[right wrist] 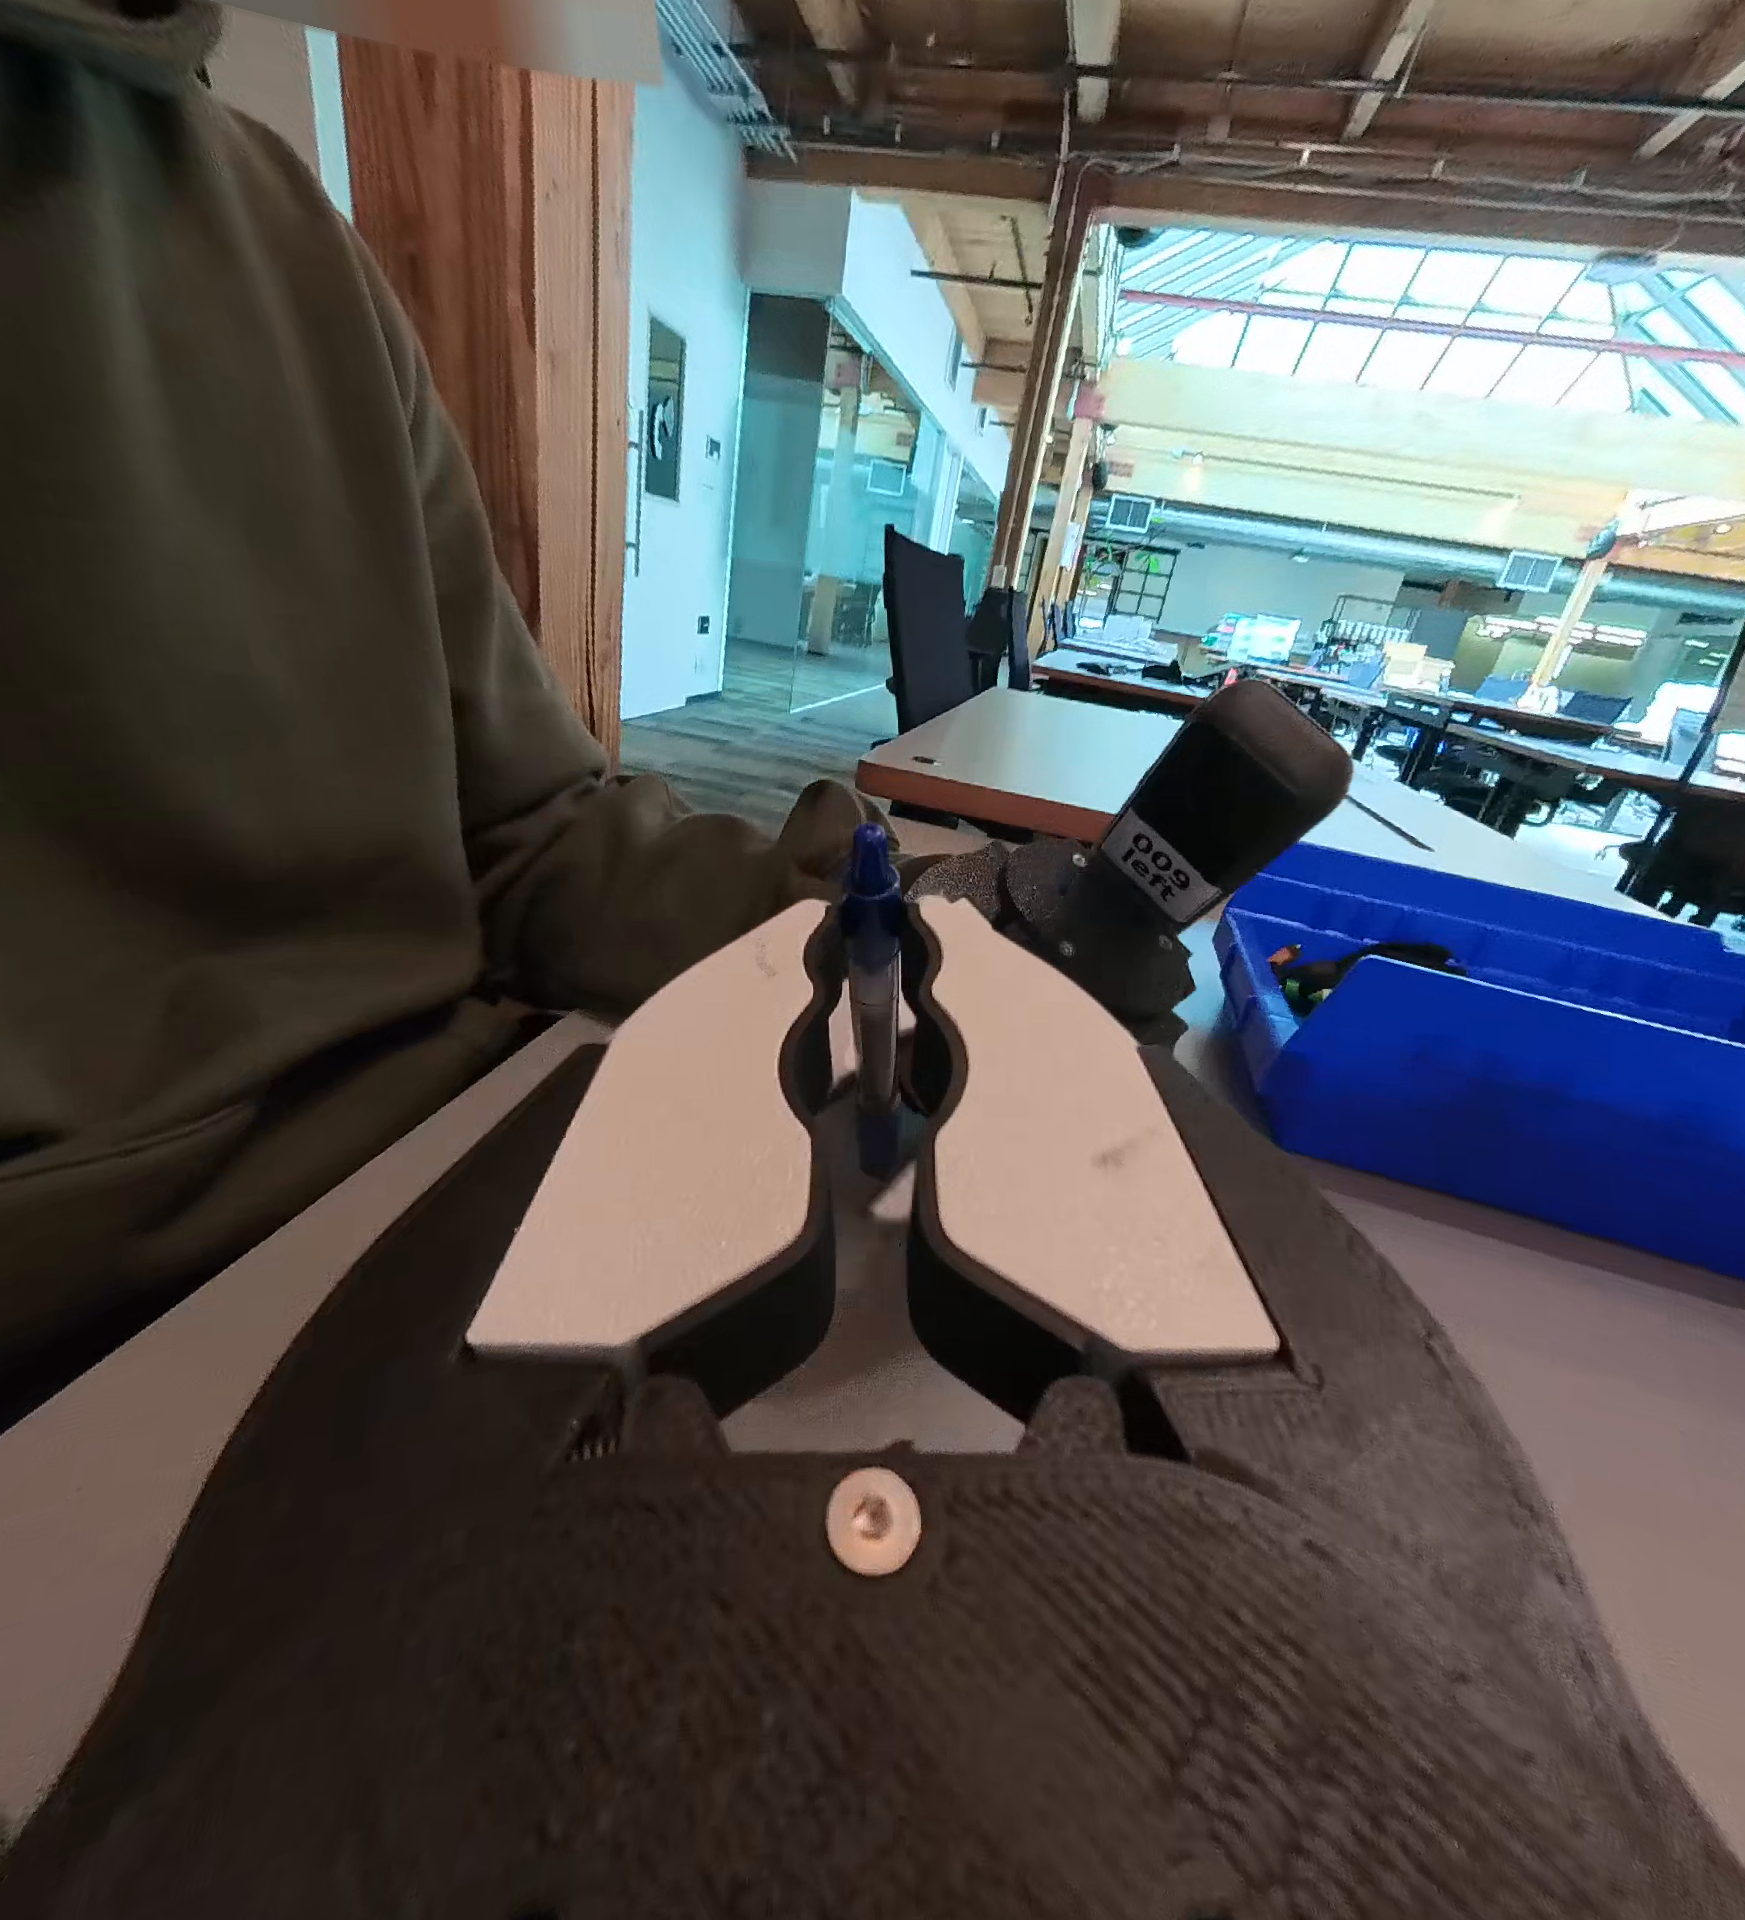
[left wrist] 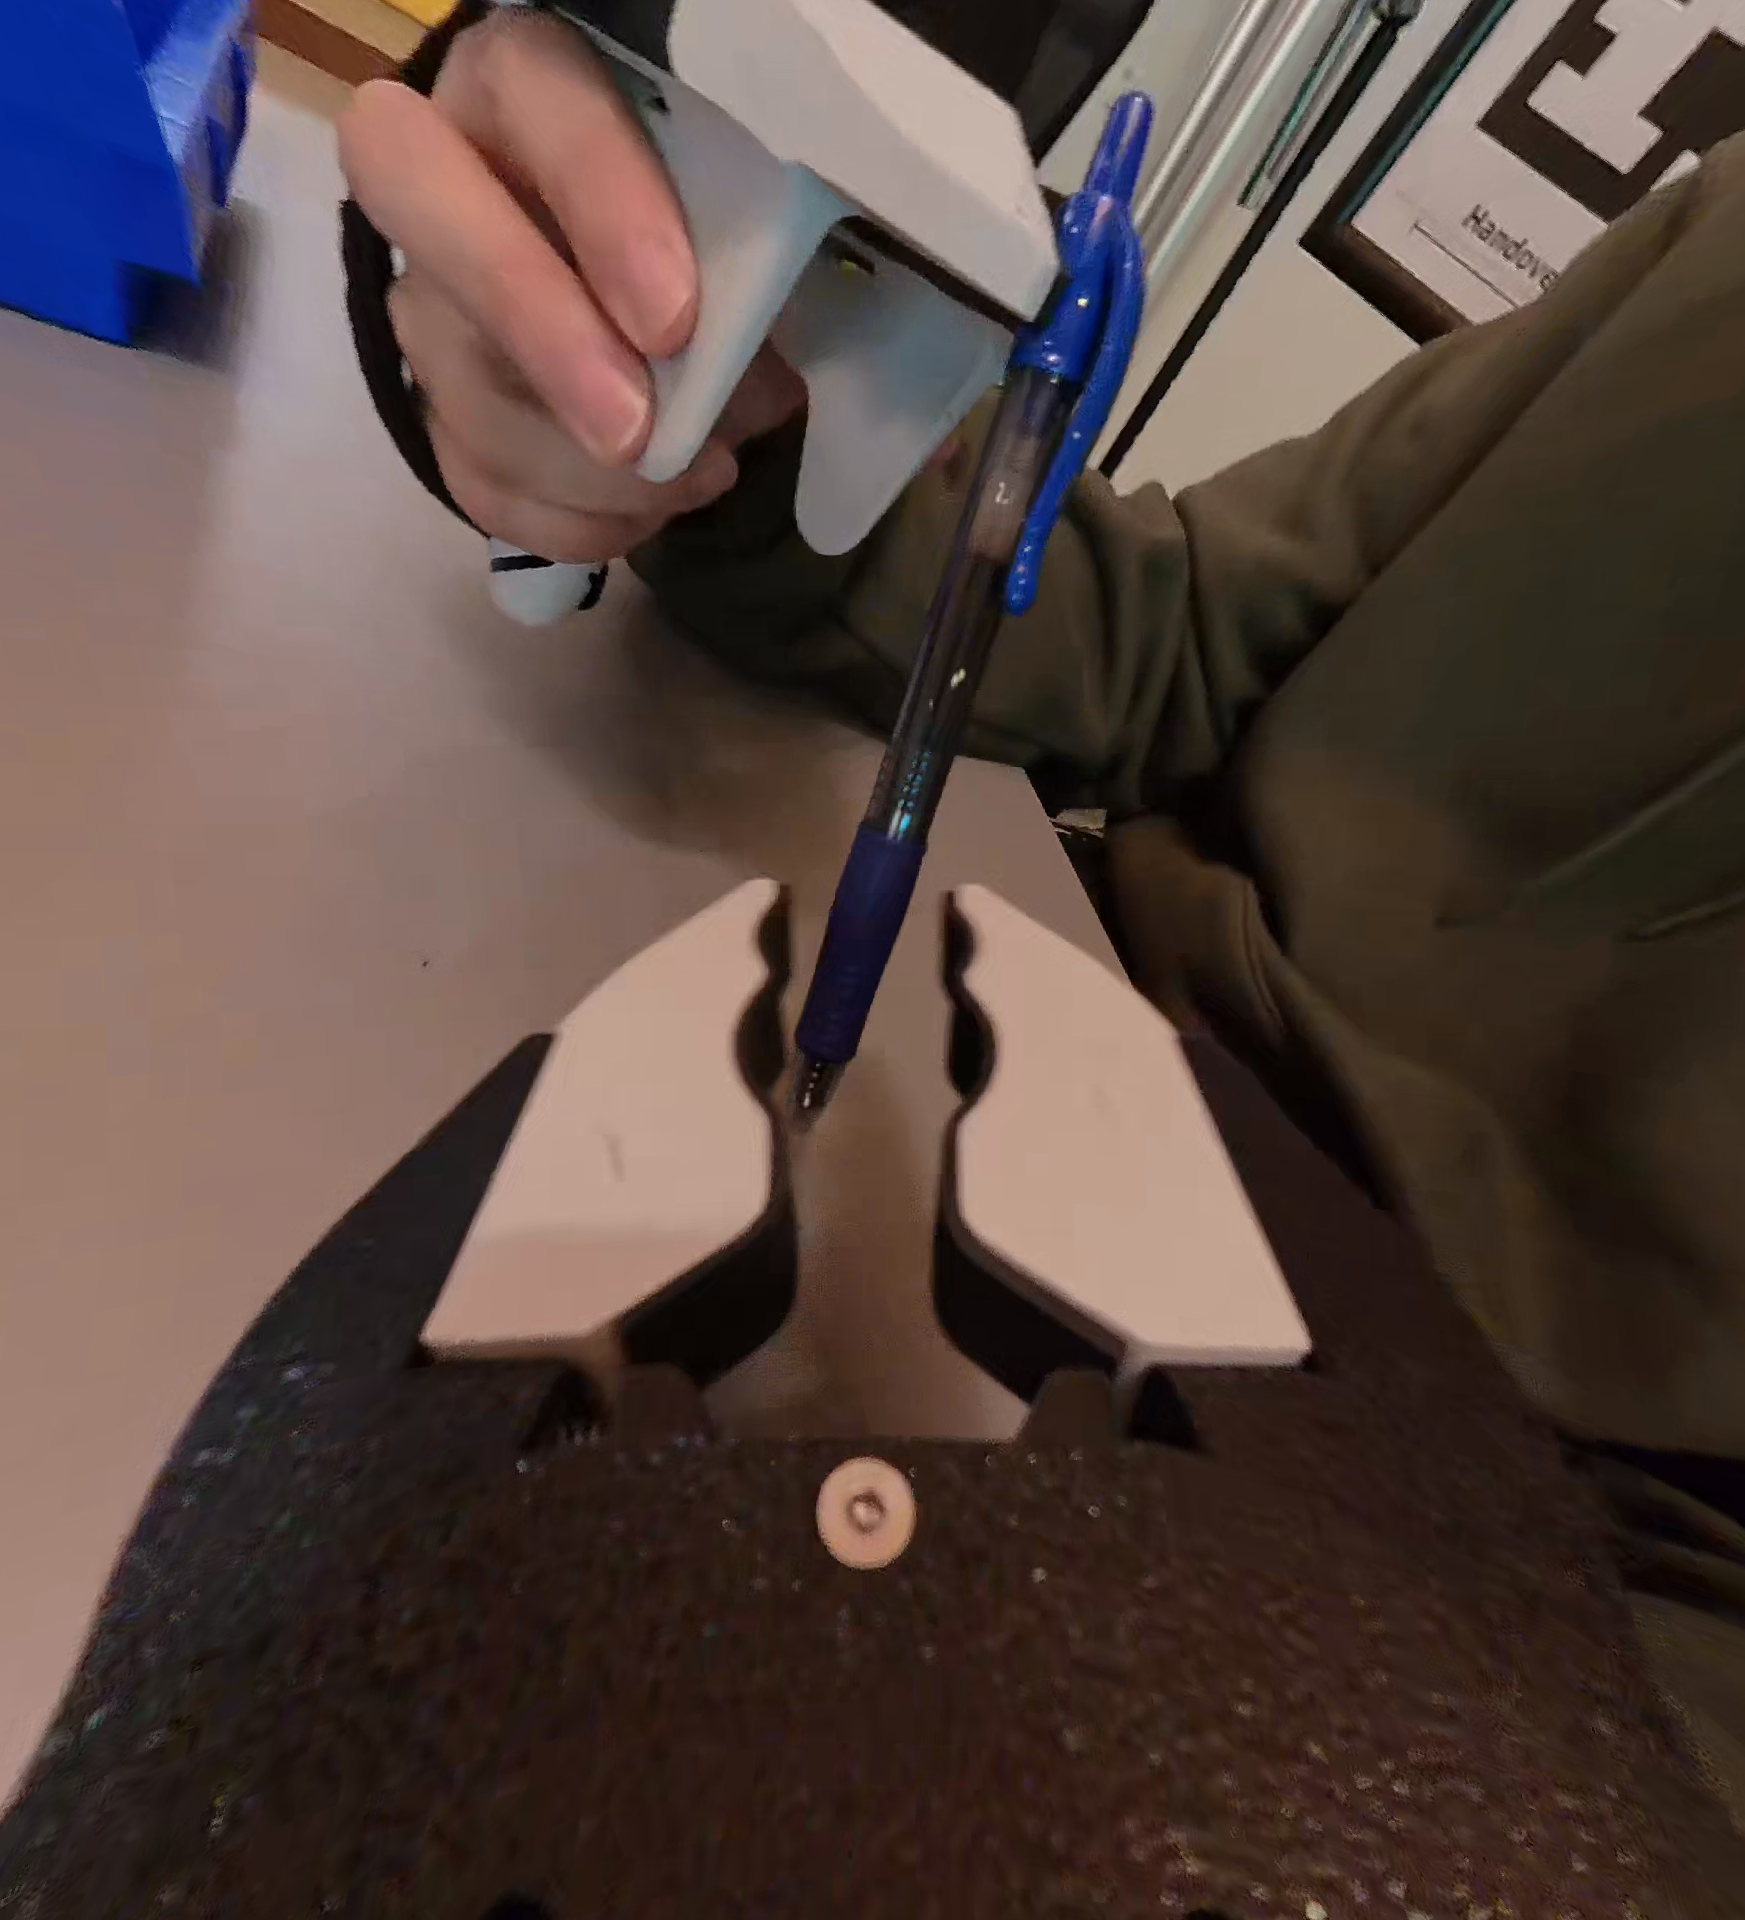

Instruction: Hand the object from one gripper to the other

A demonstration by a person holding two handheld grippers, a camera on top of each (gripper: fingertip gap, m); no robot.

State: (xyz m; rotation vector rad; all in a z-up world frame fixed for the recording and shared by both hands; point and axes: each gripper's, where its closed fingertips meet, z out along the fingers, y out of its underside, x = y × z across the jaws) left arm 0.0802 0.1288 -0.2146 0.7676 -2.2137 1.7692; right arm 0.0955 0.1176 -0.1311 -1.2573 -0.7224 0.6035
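Between your grippers: blue pen [left wrist: 961, 665]
Right gripper [right wrist: 873, 914]: you pinch the pen's clip end
Left gripper [left wrist: 866, 904]: spread around its grip, not touching
Blue bin [right wrist: 1533, 1101]: dark small items, unclear

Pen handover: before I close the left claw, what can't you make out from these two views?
- Right wrist view: the pen tip and the left claw's fingers are hidden behind the right claw.
- Left wrist view: the right claw's actual contact on the pen is hidden by its own white fingers; the left claw stands open.
- Right wrist view: the blue bin's dark contents are too small to identify.
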